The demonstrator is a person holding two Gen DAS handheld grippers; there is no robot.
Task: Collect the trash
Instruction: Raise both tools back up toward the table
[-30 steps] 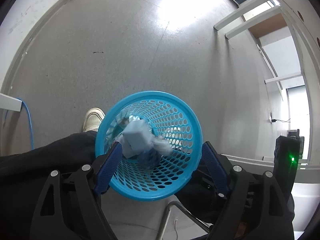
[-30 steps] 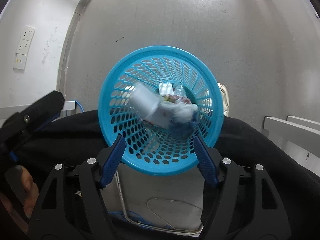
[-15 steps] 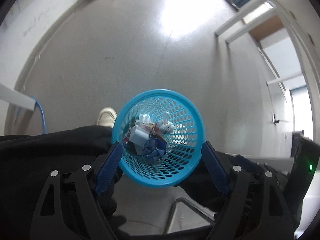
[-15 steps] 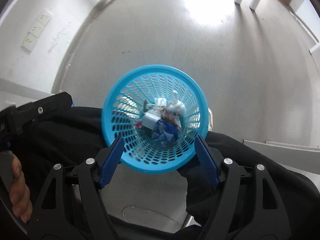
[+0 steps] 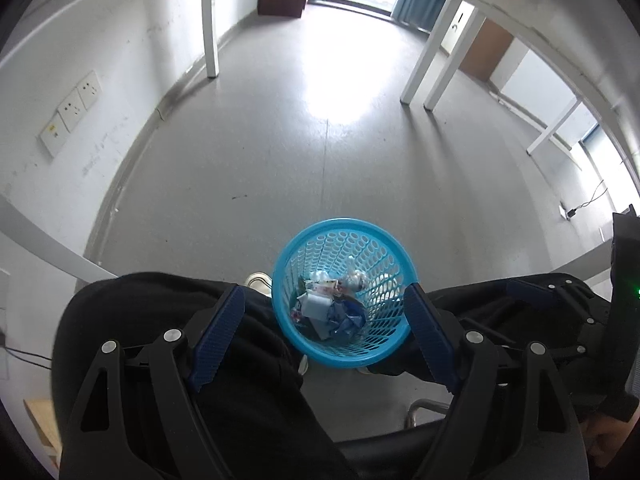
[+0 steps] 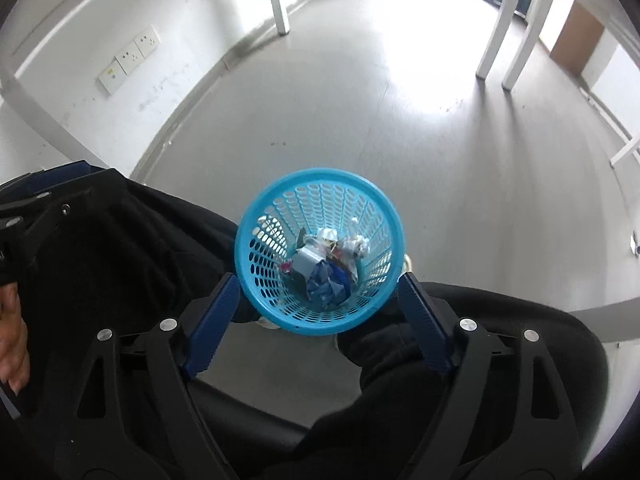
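Both grippers, left gripper (image 5: 326, 316) and right gripper (image 6: 318, 300), gape empty, the right widening.

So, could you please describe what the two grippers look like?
Both match: the left gripper and right gripper each have black skeletal frames with triangular cut-outs and silver pivot bolts, tipped with blue ribbed fingers. The person wears black clothing.

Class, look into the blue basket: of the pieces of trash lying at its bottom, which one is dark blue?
The crumpled dark blue wrapper at the bottom of the basket, nearest the camera. The pale box-like piece and white scraps beside it are lighter.
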